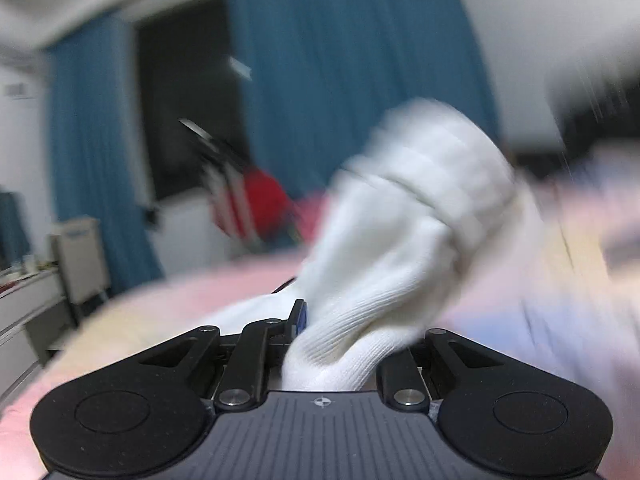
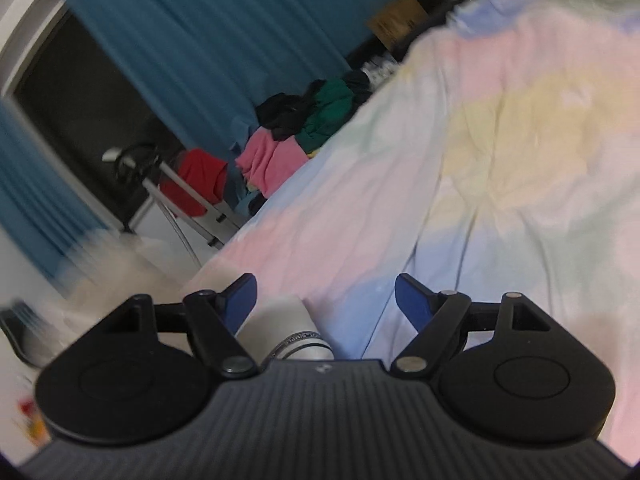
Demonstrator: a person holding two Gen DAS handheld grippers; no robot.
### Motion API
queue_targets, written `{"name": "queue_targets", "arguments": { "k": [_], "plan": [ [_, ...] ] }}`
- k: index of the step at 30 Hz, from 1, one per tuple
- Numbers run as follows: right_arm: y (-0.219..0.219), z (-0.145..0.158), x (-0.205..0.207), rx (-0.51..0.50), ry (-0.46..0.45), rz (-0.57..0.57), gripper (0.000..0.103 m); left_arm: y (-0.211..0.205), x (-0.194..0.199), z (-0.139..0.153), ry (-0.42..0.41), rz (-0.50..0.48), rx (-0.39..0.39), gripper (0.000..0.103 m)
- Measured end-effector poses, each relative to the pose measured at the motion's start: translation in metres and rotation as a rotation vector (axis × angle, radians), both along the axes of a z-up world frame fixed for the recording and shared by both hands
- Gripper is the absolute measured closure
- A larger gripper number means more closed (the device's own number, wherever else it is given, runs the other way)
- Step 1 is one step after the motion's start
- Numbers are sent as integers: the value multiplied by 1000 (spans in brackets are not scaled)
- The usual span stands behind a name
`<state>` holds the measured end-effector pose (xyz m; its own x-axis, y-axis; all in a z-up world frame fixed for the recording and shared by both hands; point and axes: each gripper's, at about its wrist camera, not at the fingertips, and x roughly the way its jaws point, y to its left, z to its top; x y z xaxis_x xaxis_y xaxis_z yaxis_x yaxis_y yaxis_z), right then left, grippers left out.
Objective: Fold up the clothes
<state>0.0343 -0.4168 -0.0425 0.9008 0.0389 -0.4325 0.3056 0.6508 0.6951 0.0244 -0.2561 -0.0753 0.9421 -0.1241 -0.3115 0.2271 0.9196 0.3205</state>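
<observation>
Pinching a white ribbed sock [image 1: 384,248], the left hand-held gripper [image 1: 316,332] has its jaws drawn in on the bunched knit close to the camera; one blue-padded finger [image 1: 299,316] shows at the left of the cloth, while the other is hidden behind it. The sock rises away from the jaws up and to the right, its folded cuff end blurred, above a bed covered in a pastel sheet [image 1: 152,312] of pink, yellow and pale blue. Behind it hang blue curtains [image 1: 340,60] beside a dark window [image 1: 184,92], with a red garment [image 1: 264,200] draped on a metal rack below.

The right hand-held gripper [image 2: 325,300] is spread wide, its two blue fingertips [image 2: 240,300] well apart with nothing between them. Just beside the left finger, near the gripper body, lies a pale cylindrical object with a metal band [image 2: 294,336]; what it is cannot be told. The pastel sheet [image 2: 500,160] fills the right of this view, creased and tilted. At the bed's far edge sits a pile of clothes: a pink one [image 2: 272,160], a green one [image 2: 328,120] and a black one [image 2: 284,114] heaped together, with the red garment [image 2: 196,184] on the rack [image 2: 188,196] near the blue curtains [image 2: 224,40].
</observation>
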Motion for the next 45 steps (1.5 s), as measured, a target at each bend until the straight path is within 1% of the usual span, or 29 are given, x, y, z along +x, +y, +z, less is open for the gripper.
{"name": "queue_targets", "arguments": {
  "k": [3, 4, 5, 7, 9, 11, 13, 15, 18, 20, 22, 26, 27, 29, 31, 34, 35, 36, 37, 39, 40, 41, 42, 43, 45],
  "plan": [
    [-6, -16, 9, 110, 22, 46, 24, -17, -8, -26, -19, -20, 115, 84],
    [-5, -21, 12, 136, 32, 69, 24, -19, -9, -30, -20, -25, 135, 83],
    [-3, -24, 14, 157, 38, 90, 24, -17, -8, -28, -14, -35, 136, 78],
    [1, -26, 18, 170, 47, 125, 24, -9, -10, -23, 1, -68, 161, 62],
    [6, -27, 21, 154, 66, 136, 24, -1, -12, -18, 15, -101, 187, 32],
    [9, -28, 20, 125, 94, 121, 24, 11, -16, -13, 35, -130, 227, 15],
    [11, -29, 19, 96, 121, 105, 24, 31, -21, -12, 71, -157, 254, 15],
    [14, -30, 19, 78, 140, 95, 24, 59, -32, -7, 107, -153, 279, 15],
    [17, -32, 17, 89, 151, 100, 24, 99, -36, 1, 127, -113, 275, 13],
    [18, -33, 13, 107, 159, 97, 24, 125, -34, 1, 108, -53, 263, 13],
    [19, -33, 5, 146, 168, 83, 24, 149, -33, 2, 125, 0, 217, 12],
    [20, -34, -20, 248, 191, 48, 24, 180, -14, 2, 228, 56, 61, 11],
    [20, -34, -26, 273, 197, 39, 20, 186, -9, 4, 240, 67, 26, 11],
    [23, -40, -31, 303, 225, 22, 19, 196, -9, 10, 258, 82, -39, 11],
    [30, -37, -27, 250, 212, 31, 19, 203, -9, 15, 254, 86, -72, 12],
    [41, -31, -19, 156, 183, 50, 20, 207, -9, 20, 232, 86, -93, 14],
    [45, -29, -16, 125, 173, 57, 20, 206, -6, 21, 229, 85, -97, 16],
    [48, -27, -14, 93, 164, 63, 24, 204, -2, 21, 225, 83, -100, 19],
    [52, -25, -11, 62, 154, 69, 39, 202, 2, 20, 219, 78, -98, 20],
    [59, -21, -6, -1, 135, 82, 51, 196, 2, 19, 199, 67, -87, 25],
    [63, -19, -3, -32, 125, 88, 54, 192, -3, 18, 186, 59, -81, 29],
    [66, -17, -1, -63, 115, 95, 55, 189, -7, 16, 176, 52, -77, 33],
    [70, -15, 2, -94, 106, 101, 58, 187, -14, 15, 174, 46, -77, 35],
    [74, -13, 4, -126, 96, 107, 59, 184, -21, 14, 175, 38, -81, 38],
    [71, -11, 11, -156, 76, 93, 59, 183, -22, 14, 178, 19, -87, 41]
  ]
}}
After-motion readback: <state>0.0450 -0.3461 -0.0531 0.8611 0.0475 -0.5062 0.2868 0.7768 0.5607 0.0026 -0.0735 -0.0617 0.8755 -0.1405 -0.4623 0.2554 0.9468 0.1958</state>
